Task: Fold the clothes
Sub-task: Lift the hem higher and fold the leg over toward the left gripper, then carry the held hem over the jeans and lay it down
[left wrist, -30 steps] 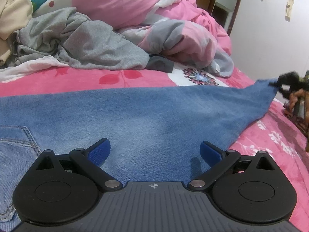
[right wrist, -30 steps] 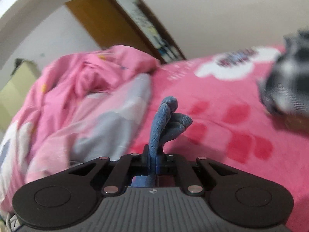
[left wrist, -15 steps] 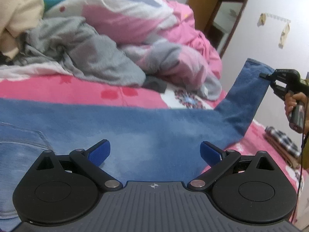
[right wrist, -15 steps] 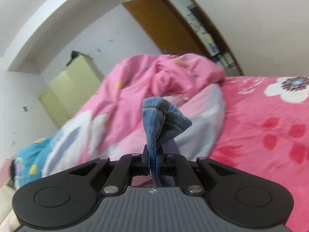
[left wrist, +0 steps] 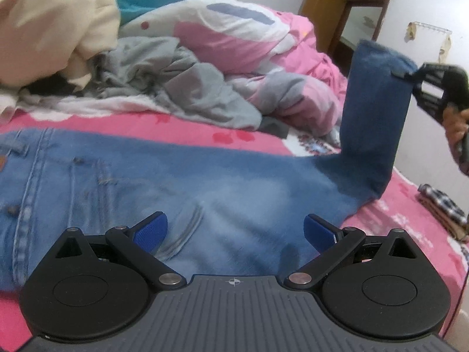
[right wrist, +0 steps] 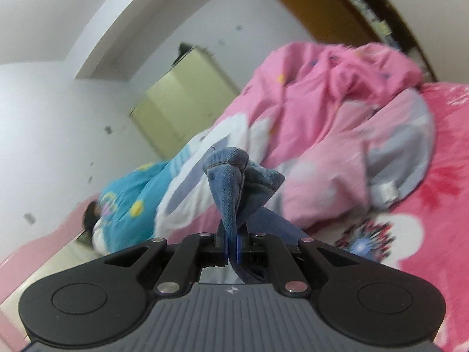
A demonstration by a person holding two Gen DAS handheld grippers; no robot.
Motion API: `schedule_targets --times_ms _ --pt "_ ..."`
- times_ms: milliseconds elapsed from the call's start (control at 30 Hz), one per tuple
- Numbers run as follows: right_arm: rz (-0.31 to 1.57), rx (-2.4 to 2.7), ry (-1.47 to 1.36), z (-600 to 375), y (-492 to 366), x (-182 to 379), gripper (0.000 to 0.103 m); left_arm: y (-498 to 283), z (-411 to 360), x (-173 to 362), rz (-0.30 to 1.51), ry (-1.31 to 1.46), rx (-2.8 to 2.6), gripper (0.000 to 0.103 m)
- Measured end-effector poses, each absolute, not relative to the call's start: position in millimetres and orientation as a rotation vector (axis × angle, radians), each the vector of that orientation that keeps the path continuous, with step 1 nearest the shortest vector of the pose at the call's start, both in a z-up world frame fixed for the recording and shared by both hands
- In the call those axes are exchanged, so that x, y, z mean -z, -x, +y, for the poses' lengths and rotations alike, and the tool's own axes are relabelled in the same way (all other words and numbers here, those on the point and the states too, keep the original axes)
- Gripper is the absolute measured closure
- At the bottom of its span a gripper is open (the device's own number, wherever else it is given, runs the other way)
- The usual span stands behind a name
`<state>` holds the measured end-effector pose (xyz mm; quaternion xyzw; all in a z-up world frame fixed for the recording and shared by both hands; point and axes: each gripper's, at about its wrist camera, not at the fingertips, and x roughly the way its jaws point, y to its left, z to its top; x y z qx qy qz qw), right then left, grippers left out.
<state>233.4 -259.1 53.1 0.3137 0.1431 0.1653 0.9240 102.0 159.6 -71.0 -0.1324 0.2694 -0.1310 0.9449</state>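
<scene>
Two views show different parts of the jeans (left wrist: 176,187). From the left wrist, they lie flat on the bed (left wrist: 410,220), one leg end lifted, and the left gripper (left wrist: 234,231) fingers stand wide apart, holding nothing. From the right wrist, the right gripper (right wrist: 231,246) fingers pinch the hem.

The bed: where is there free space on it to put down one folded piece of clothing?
The pink sheet is bare between the lifted leg of the jeans and the checked cloth. A thin pink strip also runs between the jeans' far edge and the grey garment. Behind it is crowded: grey garment, beige cloth and quilt are heaped together.
</scene>
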Motion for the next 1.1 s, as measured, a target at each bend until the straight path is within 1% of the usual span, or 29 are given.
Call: schedule_targets --times_ms 167,500,633,733,1100 --pt "0.328 -0.419 -0.637 -217.7 -220.5 -43.3 0.098 -95.8 161.7 76.5 0.522 0.235 0.252 0.003" --pt "0.375 -0.610 -0.652 -133.8 -191.4 -17.0 0.098 -84.2 185.4 76.0 0.471 0.316 0.241 0.005" --pt "0.410 -0.683 -0.660 -98.0 -181.9 -5.2 0.098 -72.6 189.9 76.2 0.447 0.319 0.261 0.007" --pt "0.449 -0.738 -0.650 -72.5 -177.3 1.7 0.098 -54.0 194.4 76.3 0.398 0.302 0.255 0.005" --pt "0.562 -0.867 -0.530 12.5 -163.6 20.9 0.098 -12.9 239.4 69.7 0.255 0.489 0.287 0.005"
